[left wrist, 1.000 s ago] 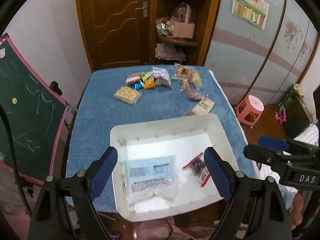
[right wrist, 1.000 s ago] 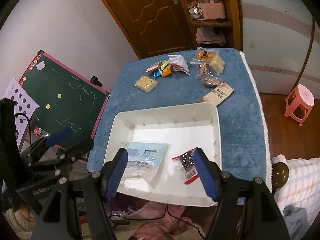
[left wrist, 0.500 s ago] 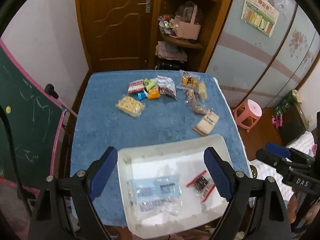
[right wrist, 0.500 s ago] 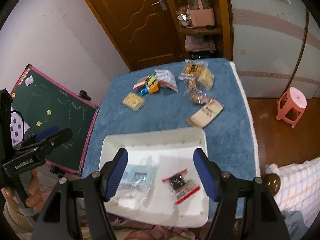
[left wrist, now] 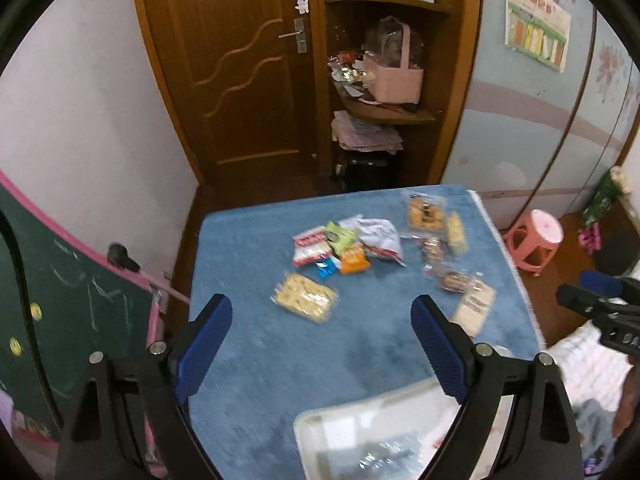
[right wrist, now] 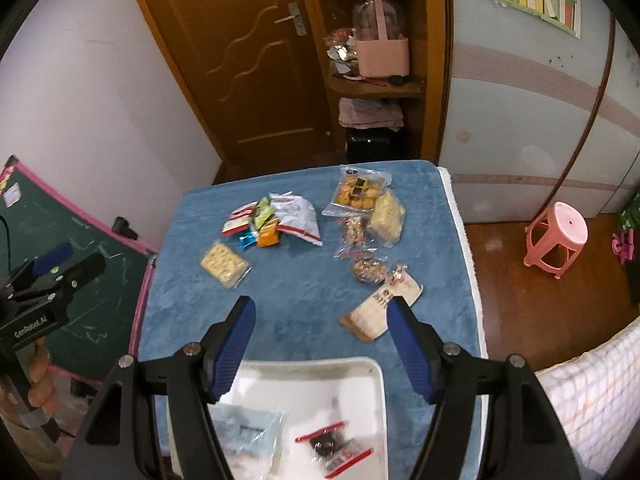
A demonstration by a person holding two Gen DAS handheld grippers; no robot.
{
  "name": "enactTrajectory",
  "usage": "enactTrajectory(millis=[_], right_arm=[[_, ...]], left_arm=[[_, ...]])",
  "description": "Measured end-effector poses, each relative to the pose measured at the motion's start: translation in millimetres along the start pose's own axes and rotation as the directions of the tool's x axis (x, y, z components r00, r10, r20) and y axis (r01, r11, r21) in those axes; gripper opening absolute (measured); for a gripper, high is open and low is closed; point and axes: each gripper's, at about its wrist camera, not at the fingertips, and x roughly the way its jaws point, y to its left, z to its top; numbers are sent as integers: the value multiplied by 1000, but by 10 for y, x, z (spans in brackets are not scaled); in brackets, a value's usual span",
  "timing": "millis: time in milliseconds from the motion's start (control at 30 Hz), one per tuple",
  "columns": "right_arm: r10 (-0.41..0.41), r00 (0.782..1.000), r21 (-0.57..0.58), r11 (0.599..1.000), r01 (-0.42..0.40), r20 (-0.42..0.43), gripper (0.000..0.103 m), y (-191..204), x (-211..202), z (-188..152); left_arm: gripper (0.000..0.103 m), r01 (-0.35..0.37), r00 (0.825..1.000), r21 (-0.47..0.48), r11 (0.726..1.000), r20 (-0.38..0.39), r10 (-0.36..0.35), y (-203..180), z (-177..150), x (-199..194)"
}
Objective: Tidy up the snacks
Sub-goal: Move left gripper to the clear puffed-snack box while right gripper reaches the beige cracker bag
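Note:
Several snack packs lie on the blue cloth of the table [left wrist: 280, 352]: a cracker pack [left wrist: 304, 300], small bright packets [left wrist: 332, 248], a white bag [left wrist: 380, 240] and a flat cream packet [right wrist: 384, 308]. The white tray [right wrist: 312, 364] sits at the near edge, holding a pale blue packet [right wrist: 248, 428] and a red-edged packet [right wrist: 336, 444]. My left gripper [left wrist: 320, 308] hovers over the cloth near the cracker pack, its jaws opening with nothing between them. Beside the cream packet my right gripper [right wrist: 320, 304] stands open and empty above the tray's far rim.
A green chalkboard [right wrist: 80, 272] leans at the table's left side. A pink stool [right wrist: 558, 236] stands on the floor to the right. Behind the table are a wooden door [left wrist: 240, 72] and shelves [left wrist: 384, 108]. A checked cloth [right wrist: 592, 392] lies at the near right.
Both grippers have moved forward from over the tray to over the cloth, toward the snack packs. The tray has slid to the bottom of both views. Nothing was picked up.

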Motion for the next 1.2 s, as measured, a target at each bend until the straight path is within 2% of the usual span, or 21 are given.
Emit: enactTrajectory(millis=[167,467,633,833,967,1133,1200], right_arm=[[-18,998,68,997,23,-64,69,-138,388,153],[-41,976,175,981,79,-213,69,-468,1226,224],[-15,953,241,966,92,-302,69,-658,1678,186],[1,918,296,947,127,-396,69,-860,2113,80],[18,896,349,924,154,-443,69,-989,2308,-13],[61,871,415,894,169,-488,69,-1066,2541,-67],[54,863,427,883,194,-502,74,-1078,2591,-80]], left_arm=[[90,6,998,5,1000,-60,-6,69,194,546],[90,-7,988,2,1000,-156,7,71,219,1464],[90,6,964,-82,997,-264,-28,174,175,2043],[90,-20,921,-231,973,-383,-72,417,10,2666],[90,-56,904,-326,944,-418,-91,583,-115,2938],[90,-90,888,-385,919,-448,-101,666,-235,3147],[90,-100,882,-406,908,-459,-108,673,-273,3214]])
